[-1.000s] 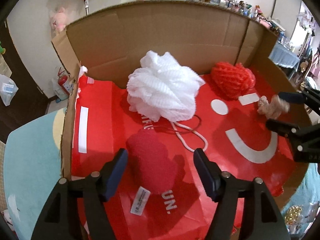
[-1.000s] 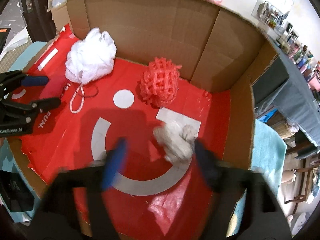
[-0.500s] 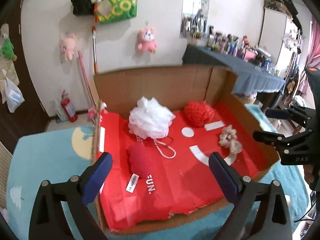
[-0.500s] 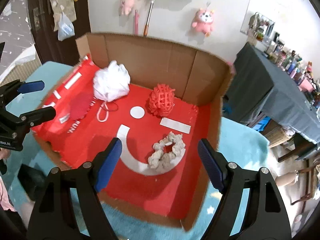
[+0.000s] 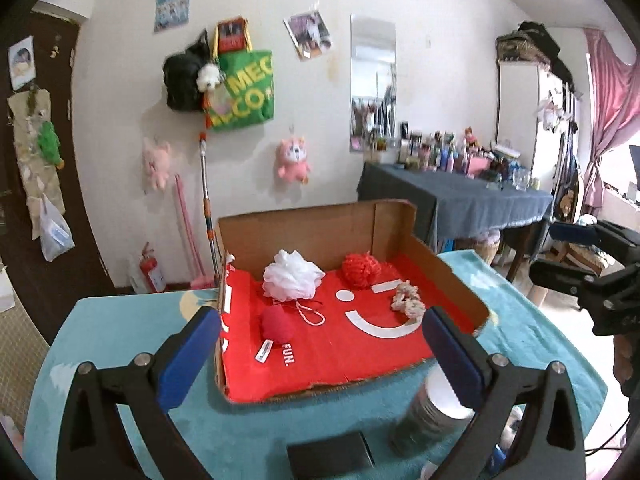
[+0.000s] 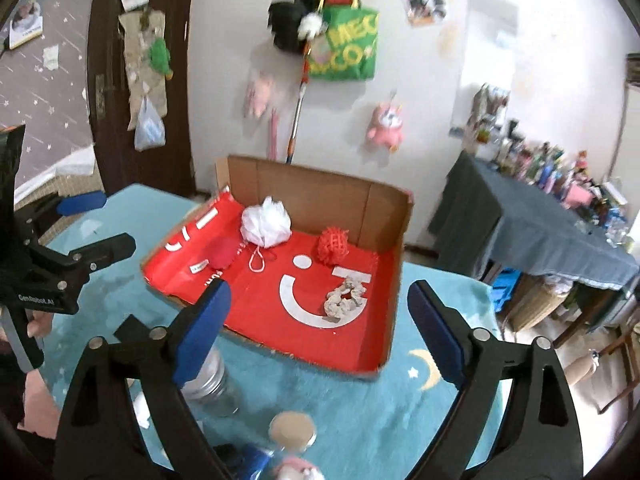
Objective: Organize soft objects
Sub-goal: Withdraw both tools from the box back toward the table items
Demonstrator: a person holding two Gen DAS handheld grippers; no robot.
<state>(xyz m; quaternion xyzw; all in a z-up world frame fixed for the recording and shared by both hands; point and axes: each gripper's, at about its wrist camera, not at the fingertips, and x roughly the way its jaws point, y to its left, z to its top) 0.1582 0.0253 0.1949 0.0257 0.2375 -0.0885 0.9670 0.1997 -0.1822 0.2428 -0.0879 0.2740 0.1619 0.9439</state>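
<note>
Judging from here, all four soft things are sat in the red-lined cardboard box (image 5: 436, 264): white mesh pouf (image 5: 292, 276) and red knitted ball (image 5: 360, 270) by its back wall, red plush pad (image 5: 277, 322) toward the left edge, beige scrunchie (image 5: 407, 299) near the right edge. Left gripper (image 5: 320, 354) and right gripper (image 6: 318, 326) are both held spread wide with nothing in them. If dropped carelessly, the clear jar (image 6: 210, 384) could get knocked.

Home bedroom: plush toys (image 5: 292, 159) on wall, cluttered dresser table (image 5: 452, 196), pink curtain (image 5: 608, 120).

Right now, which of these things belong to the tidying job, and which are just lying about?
Part of the job:
white bath puff
red mesh puff
red cloth
beige scrunchie
cardboard box

Just lying about:
jar
black card
pink plush toy
green bag
</note>
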